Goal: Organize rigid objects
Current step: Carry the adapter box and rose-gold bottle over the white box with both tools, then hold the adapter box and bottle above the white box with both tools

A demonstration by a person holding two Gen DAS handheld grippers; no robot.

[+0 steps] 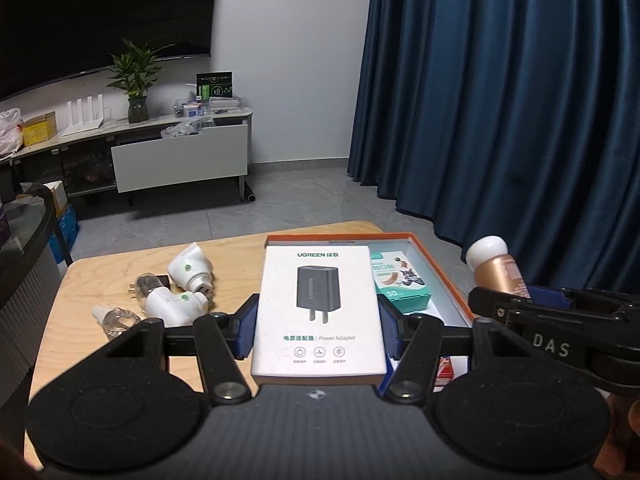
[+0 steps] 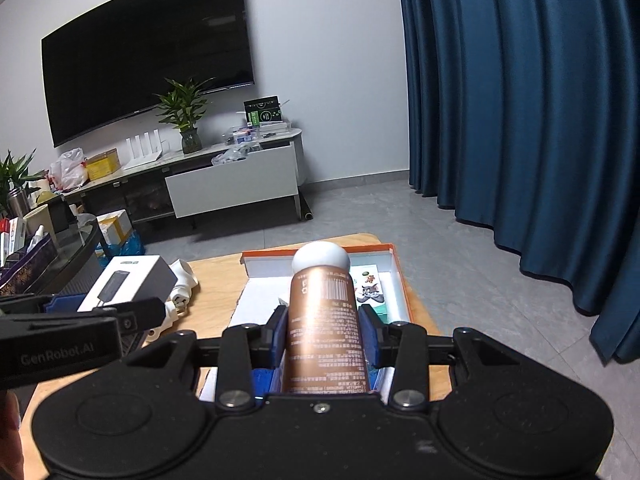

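A: Left tool clamps the adapter box above the table?

B: Yes. Right tool clamps the bottle over the tray, probably both for packing.

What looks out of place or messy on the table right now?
Left of the orange tray, two white plugs and two clear bottles lie tipped in a loose pile on the table, unsorted. Nothing looks spilled or broken.

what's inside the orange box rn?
Orange box: one teal bandage pack visible on its white floor. The held adapter box and bronze bottle cover the rest.
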